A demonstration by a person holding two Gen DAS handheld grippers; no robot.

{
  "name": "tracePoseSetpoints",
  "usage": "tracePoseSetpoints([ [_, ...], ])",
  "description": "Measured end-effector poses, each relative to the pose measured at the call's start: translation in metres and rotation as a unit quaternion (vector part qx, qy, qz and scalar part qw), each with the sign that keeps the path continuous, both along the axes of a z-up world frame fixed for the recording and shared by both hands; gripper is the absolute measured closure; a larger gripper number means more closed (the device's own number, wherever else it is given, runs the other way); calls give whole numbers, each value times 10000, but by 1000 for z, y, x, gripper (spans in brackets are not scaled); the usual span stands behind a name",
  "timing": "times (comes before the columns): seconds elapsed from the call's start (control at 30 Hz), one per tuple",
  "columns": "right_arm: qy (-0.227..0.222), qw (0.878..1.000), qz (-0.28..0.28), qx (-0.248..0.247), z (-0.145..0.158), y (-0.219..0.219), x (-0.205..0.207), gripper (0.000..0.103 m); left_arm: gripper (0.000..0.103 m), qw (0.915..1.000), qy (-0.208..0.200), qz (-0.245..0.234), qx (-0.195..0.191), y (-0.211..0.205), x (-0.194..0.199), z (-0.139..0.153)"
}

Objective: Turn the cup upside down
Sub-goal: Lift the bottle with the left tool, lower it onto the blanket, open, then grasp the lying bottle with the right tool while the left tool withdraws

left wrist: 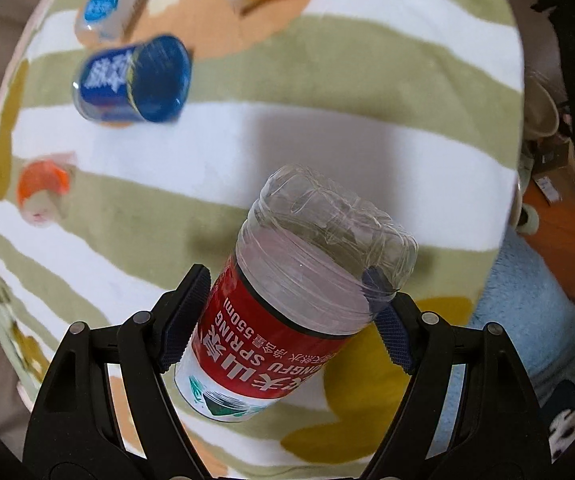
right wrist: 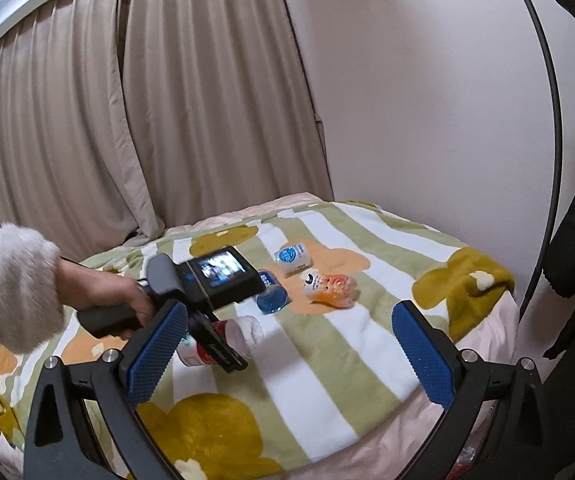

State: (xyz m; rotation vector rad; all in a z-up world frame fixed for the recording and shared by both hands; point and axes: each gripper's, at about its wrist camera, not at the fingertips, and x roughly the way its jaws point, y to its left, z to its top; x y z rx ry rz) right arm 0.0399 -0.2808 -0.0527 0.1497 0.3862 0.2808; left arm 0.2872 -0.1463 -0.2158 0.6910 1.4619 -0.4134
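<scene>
Cup (left wrist: 299,300) betw. left claw (left wrist: 287,312) pads

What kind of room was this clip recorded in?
Most likely a bedroom at home. The cups lie on a bed under a green-and-white striped blanket, floor-length beige curtains hang behind it, and a plain wall meets the bed's far side.

left claw (left wrist: 287,312): black frame, silver screws | pads (right wrist: 423,354): blue (knurled) | sleeve (right wrist: 3,288): fluffy pale grey | bare skin
</scene>
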Motion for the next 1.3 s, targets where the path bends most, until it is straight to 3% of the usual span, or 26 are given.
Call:
tracePoseSetpoints([
  [0.1, 30, 9999, 7, -107, 0, 4, -3, 1, 22, 9998, 84, 174, -18, 4, 2, -12],
  [0.17, 63, 9999, 0, -143, 0, 4, -4, 1, 3, 9996, 25, 291, 2, 9, 2, -16],
  [0.2, 85, 9998, -1, -153, -1, 5, -4, 1, 0, 9995, -78, 309, 2, 11, 2, -16],
  [0.33, 136, 9998, 25, -108, 0, 9, -4, 1, 0, 9986, -415, 316, 8, 19, -2, -10],
  [0.47, 183, 9998, 80, -22, 2, 13, -2, 1, 0, 9950, -900, 399, -178, 37, -11, 18],
  [0.63, 334, 9989, 76, 317, 15, 19, 5, 1, 0, 9779, -1612, 938, -950, 91, -45, 81],
  [0.73, 824, 9929, 22, 853, 12, 30, 25, 1, 0, 9622, -1948, 1302, -1387, 123, -70, 113],
  [0.8, 1309, 9776, 91, 1644, -7, 39, 47, 1, 0, 9520, -2224, 1504, -1472, 144, -84, 122],
  [0.87, 1825, 9546, -41, 2353, -32, 50, 70, 1, 1, 9466, -2367, 1599, -1495, 160, -95, 123],
  [0.97, 2524, 9110, -577, 3210, -78, 72, 104, 1, 1, 9398, -2410, 1726, -1698, 180, -115, 128],
  [1.07, 2961, 8742, -1033, 3709, -110, 99, 137, 1, 1, 9334, -2403, 1873, -1895, 198, -125, 128],
  [1.13, 3184, 8579, -1304, 3815, -124, 111, 156, 1, 0, 9292, -2415, 1954, -2001, 208, -131, 128],
  [1.2, 3500, 8317, -1681, 3970, -141, 120, 171, 3, 1, 9264, -2400, 2022, -2082, 218, -135, 128],
  [1.3, 3835, 8035, -1928, 4124, -162, 127, 189, 9, 1, 9222, -2343, 2099, -2248, 229, -141, 128],
])
